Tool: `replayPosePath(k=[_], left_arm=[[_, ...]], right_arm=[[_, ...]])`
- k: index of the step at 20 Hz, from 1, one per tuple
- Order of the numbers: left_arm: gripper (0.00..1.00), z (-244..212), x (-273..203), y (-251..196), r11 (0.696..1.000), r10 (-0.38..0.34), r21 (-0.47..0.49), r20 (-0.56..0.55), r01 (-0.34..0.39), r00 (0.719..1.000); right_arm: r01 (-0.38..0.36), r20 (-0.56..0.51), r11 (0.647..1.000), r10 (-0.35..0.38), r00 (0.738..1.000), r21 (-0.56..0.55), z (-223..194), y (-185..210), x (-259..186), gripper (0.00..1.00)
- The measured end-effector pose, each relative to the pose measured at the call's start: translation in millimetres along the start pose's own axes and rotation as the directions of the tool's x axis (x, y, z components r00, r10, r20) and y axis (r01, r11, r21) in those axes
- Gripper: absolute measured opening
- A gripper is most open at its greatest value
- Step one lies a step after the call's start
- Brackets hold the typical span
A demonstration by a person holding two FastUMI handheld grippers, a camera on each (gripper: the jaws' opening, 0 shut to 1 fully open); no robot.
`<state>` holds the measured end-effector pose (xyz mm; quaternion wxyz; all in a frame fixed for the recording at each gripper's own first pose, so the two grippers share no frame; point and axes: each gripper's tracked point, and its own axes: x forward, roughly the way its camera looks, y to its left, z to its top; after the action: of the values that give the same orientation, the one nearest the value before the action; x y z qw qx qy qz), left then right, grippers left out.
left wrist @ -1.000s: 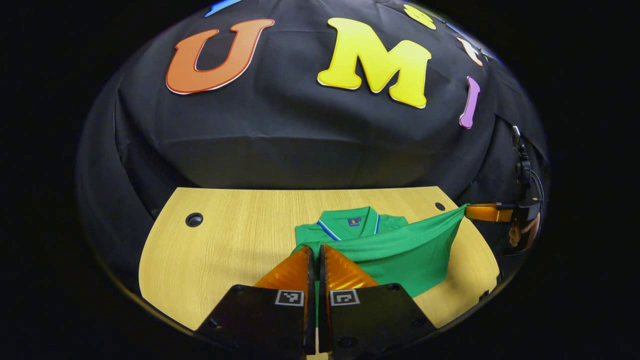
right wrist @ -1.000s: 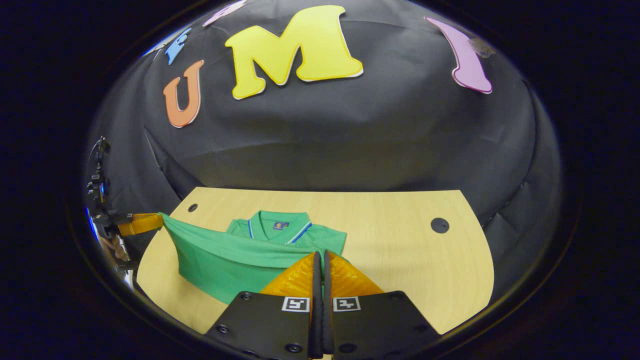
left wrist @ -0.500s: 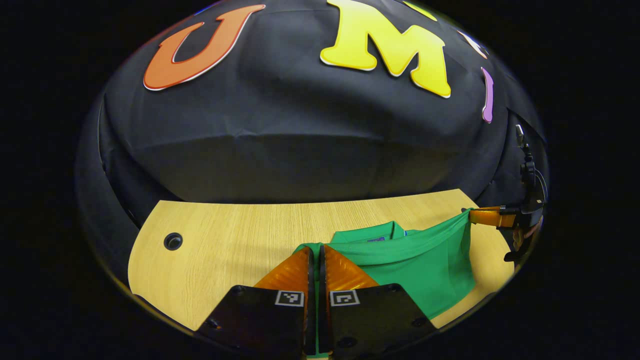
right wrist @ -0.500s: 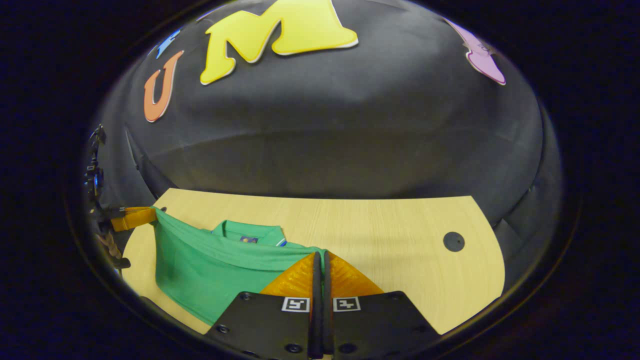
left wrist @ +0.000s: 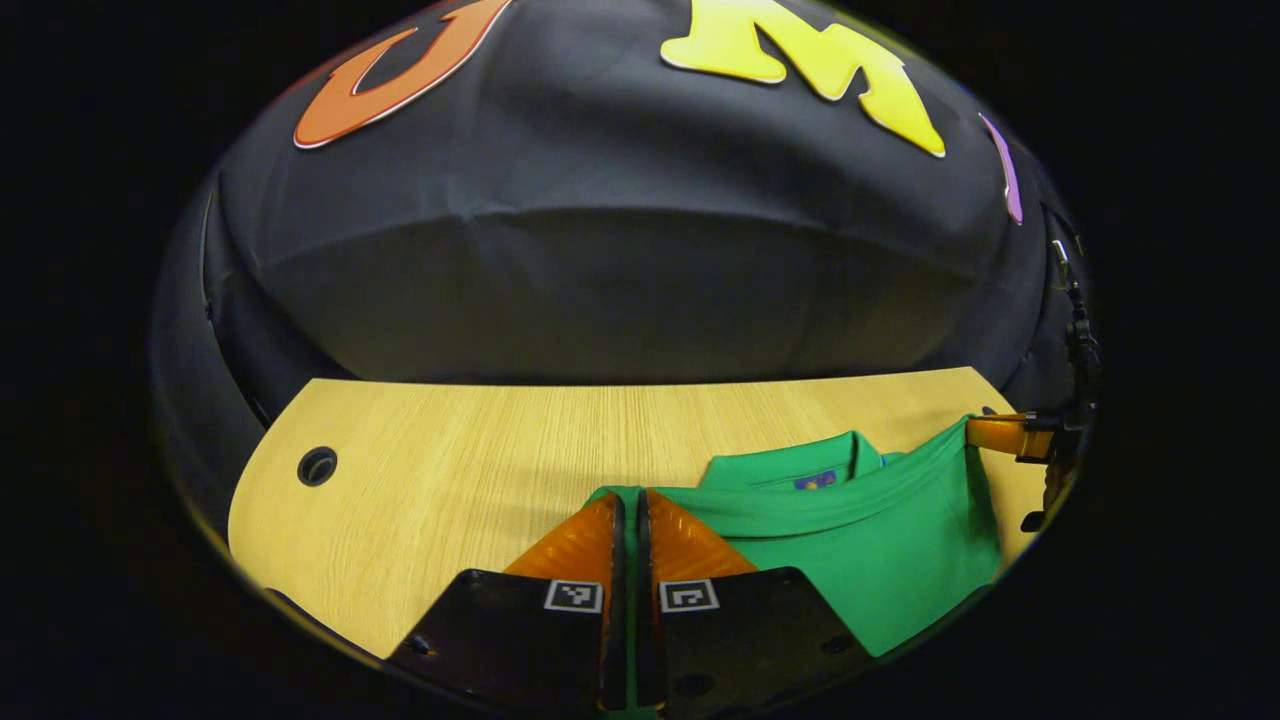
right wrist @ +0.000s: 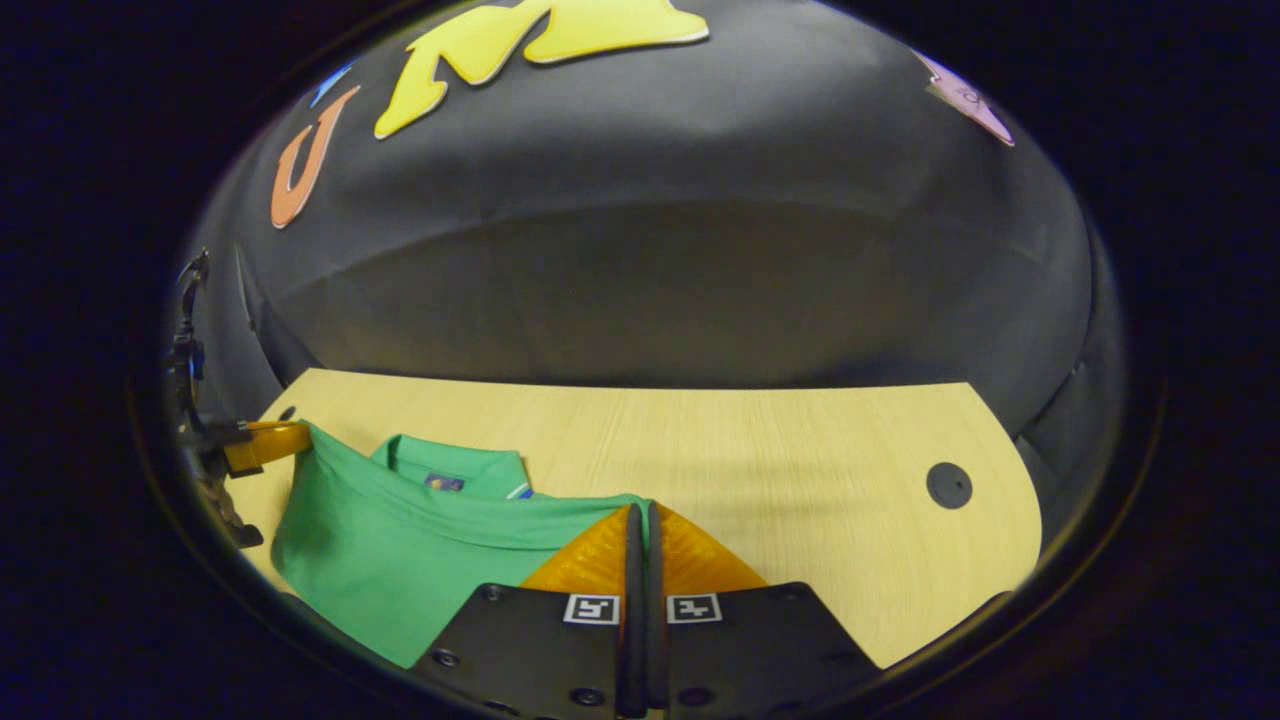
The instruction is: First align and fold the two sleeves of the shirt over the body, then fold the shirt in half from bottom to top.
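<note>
A green polo shirt (left wrist: 860, 540) lies on the wooden table (left wrist: 460, 470), its bottom hem lifted and stretched over the body. The collar (left wrist: 815, 470) with a small blue tag peeks out behind the raised hem. My left gripper (left wrist: 630, 500) is shut on one hem corner. My right gripper (right wrist: 640, 510) is shut on the other corner, with the shirt (right wrist: 400, 560) spread to its left and the collar (right wrist: 455, 465) behind the hem. In the left gripper view the right gripper (left wrist: 995, 433) appears at the far right, pinching the hem. The left gripper (right wrist: 265, 443) appears at the far left of the right gripper view.
Round cable holes sit in the table (right wrist: 820, 480) near its corners: one hole (left wrist: 317, 466) at the left and another hole (right wrist: 948, 485) at the right. The black booth wall rises right behind the table's far edge.
Both grippers have carried the lifted hem forward over the shirt toward the collar and come down lower. More of the body and collar is now covered by the folded-over fabric.
</note>
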<state>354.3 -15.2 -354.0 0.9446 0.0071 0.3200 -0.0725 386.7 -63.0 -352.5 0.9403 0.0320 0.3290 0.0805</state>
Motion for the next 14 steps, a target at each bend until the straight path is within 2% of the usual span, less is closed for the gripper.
replayPosePath(k=[4,5,6,9,10,12,14], left_arm=[[0.14,-14,3,1,1.000,0.003,-0.026,-0.036,-0.003,0.999],[0.23,-12,0,2,1.000,0.012,-0.028,-0.032,-0.013,0.999],[0.31,-7,-6,5,0.999,0.020,-0.036,-0.020,-0.020,1.000],[0.88,15,-19,2,0.996,0.026,-0.083,0.038,-0.022,0.999],[1.00,22,-40,2,0.997,0.032,-0.077,0.054,-0.027,0.998],[1.00,39,-70,0,0.998,0.033,-0.065,0.091,-0.027,0.995],[1.00,60,-110,-8,0.998,0.017,-0.070,0.135,-0.008,0.991]], right_arm=[[0.004,-0.009,1.000,-0.003,1.000,0.013,-3,5,5,0.04],[-0.009,-0.009,1.000,0.010,1.000,0.021,-1,9,1,0.05],[-0.015,0.000,1.000,0.015,1.000,0.026,1,11,-3,0.23],[0.049,0.057,0.999,-0.050,0.997,0.023,20,1,-29,0.60],[0.082,0.088,0.996,-0.084,0.993,0.025,28,-3,-41,0.73],[0.118,0.137,0.992,-0.122,0.983,0.040,45,-4,-78,0.98],[0.127,0.184,0.991,-0.134,0.974,0.048,59,3,-121,1.00]])
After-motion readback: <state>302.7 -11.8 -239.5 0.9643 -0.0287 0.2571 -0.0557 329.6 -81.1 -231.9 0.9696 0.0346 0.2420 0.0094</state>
